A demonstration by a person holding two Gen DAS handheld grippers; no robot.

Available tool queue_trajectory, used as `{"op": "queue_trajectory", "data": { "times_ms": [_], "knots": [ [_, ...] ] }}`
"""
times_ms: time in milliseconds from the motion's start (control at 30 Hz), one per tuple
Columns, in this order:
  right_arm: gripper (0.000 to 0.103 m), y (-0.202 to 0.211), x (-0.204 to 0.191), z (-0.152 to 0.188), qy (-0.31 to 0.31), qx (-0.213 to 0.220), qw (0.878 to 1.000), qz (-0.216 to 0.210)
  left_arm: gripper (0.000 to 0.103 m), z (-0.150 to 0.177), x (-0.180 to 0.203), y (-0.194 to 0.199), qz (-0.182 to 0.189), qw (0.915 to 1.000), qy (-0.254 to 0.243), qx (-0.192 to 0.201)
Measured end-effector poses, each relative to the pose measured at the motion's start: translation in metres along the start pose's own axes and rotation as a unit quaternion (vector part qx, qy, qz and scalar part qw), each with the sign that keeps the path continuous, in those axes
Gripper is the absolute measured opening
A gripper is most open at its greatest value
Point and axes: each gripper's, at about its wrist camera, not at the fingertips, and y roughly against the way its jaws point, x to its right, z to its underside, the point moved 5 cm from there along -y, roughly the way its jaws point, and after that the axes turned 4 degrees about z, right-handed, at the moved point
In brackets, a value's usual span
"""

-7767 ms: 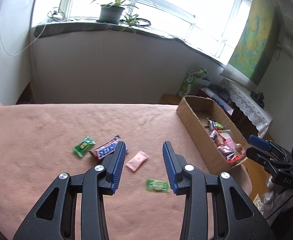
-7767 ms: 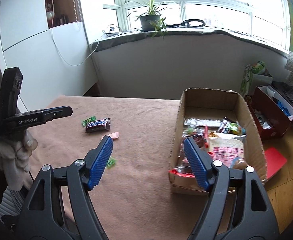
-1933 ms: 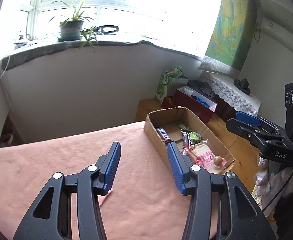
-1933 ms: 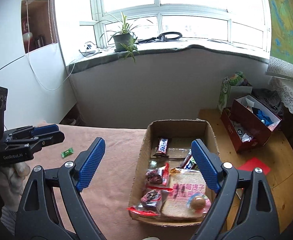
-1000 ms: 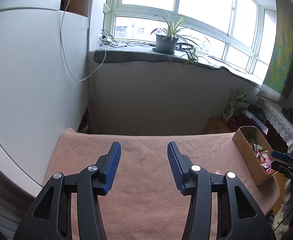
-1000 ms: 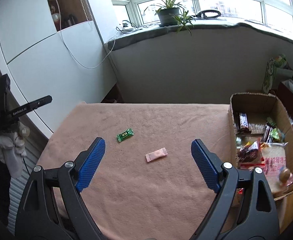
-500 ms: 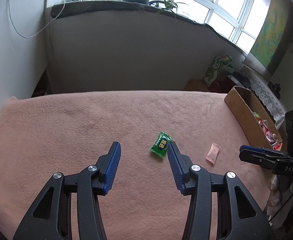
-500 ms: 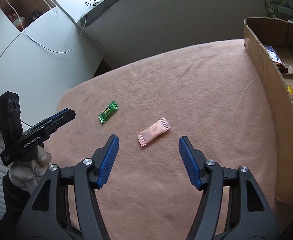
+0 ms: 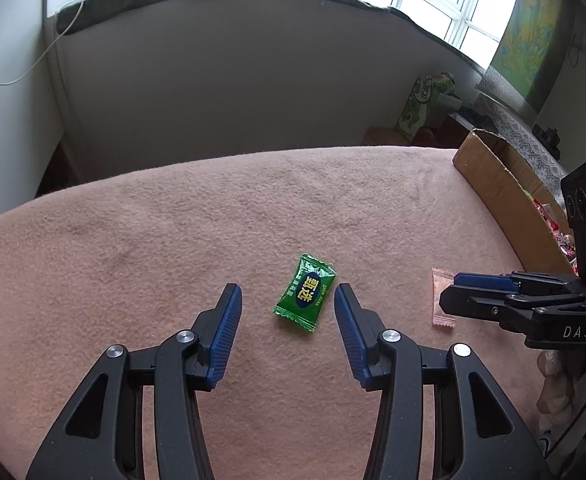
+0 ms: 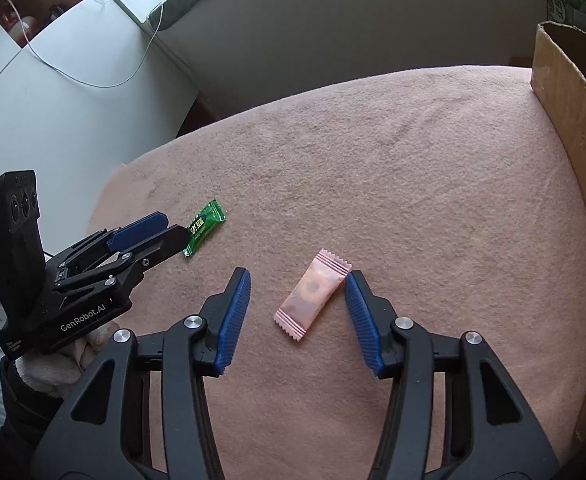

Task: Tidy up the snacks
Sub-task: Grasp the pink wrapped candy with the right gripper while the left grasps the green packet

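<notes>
Left hand-held gripper [image 9: 285,300] gapes wide around the green candy [image 9: 306,293]; right hand-held gripper [image 10: 297,294] spreads open astride the pink candy [image 10: 312,294] on the table [image 10: 413,184].

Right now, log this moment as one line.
left tool: open over green candy | right tool: open over pink candy | box: waiting

Green candy [image 9: 306,293], pale pink wrapper [image 10: 312,294], salmon-pink blanket [image 9: 173,220], blue-padded fingers [image 9: 225,332].
</notes>
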Motion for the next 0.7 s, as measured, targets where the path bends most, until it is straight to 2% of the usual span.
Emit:
{"op": "queue_trajectory", "data": {
  "times_ms": [200, 333, 400, 600, 700],
  "knots": [
    [0.052, -0.007, -0.019, 0.003, 0.068, 0.012, 0.996, 0.048, 0.047, -0.001, 0.009, -0.011, -0.008, 0.9992, -0.037, -0.009],
    [0.047, -0.01, -0.028, 0.008, 0.117, 0.019, 0.989, 0.086, 0.046, -0.003, 0.015, -0.019, -0.017, 0.9982, -0.056, -0.013],
    [0.044, -0.011, -0.032, 0.011, 0.139, 0.021, 0.985, 0.104, 0.037, -0.003, 0.017, -0.021, -0.023, 0.9978, -0.061, -0.013],
    [0.04, -0.015, -0.037, 0.015, 0.17, 0.024, 0.977, 0.123, 0.025, -0.001, 0.017, -0.02, -0.033, 0.9971, -0.068, -0.009],
    [0.033, -0.018, -0.04, 0.017, 0.177, 0.024, 0.975, 0.129, 0.021, 0.0, 0.018, -0.02, -0.034, 0.9972, -0.067, -0.007]
  ]
}}
